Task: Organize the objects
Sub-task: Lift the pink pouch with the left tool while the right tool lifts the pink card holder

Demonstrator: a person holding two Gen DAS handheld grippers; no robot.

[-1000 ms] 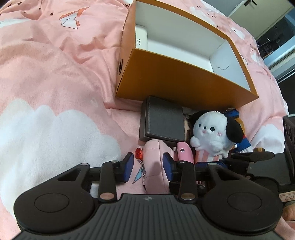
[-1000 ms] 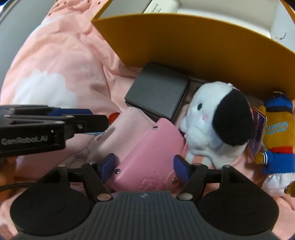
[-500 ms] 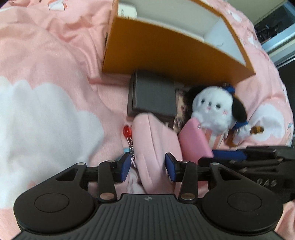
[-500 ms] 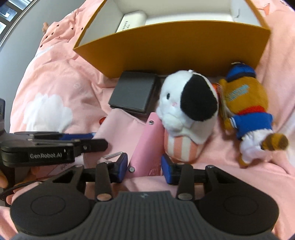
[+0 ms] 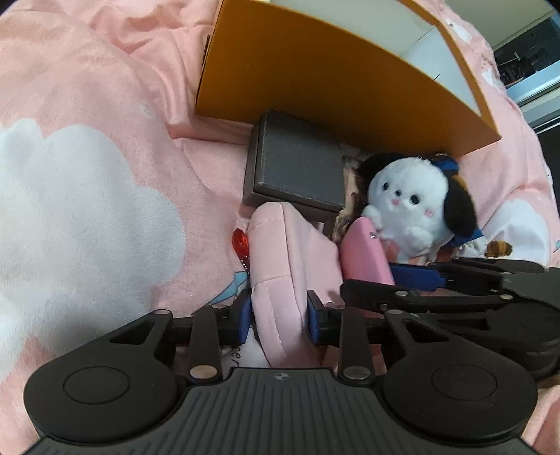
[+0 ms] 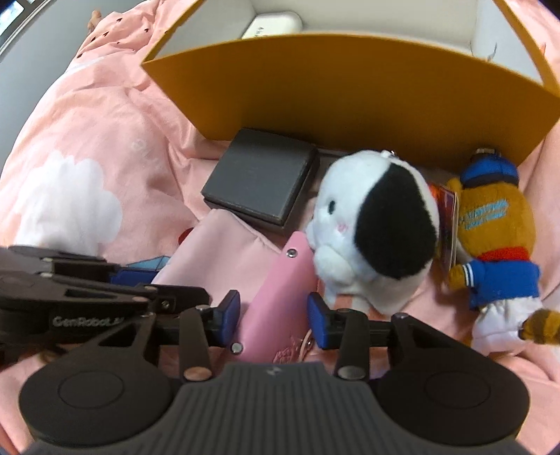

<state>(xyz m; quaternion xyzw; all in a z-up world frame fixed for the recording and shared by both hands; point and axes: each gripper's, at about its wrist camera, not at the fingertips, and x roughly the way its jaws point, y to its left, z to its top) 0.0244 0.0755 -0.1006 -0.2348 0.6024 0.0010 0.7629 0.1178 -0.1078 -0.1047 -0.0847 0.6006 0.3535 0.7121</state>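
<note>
My left gripper is shut on a pale pink fabric pouch with a red charm on a chain, on its edge above the bedspread. My right gripper is shut on a pink leather key case with snap studs, also on its edge. The right gripper shows beside the pouch in the left wrist view. The pouch shows in the right wrist view. Ahead stands an open orange box with a white inside.
A dark grey flat box lies in front of the orange box. A white-and-black plush dog and an orange plush in blue clothes lie to the right. A white case rests inside the orange box. Pink cloud-print bedspread lies underneath.
Both grippers have closed on their items and turned them up on edge. The pouch and the key case have moved slightly toward the box.
</note>
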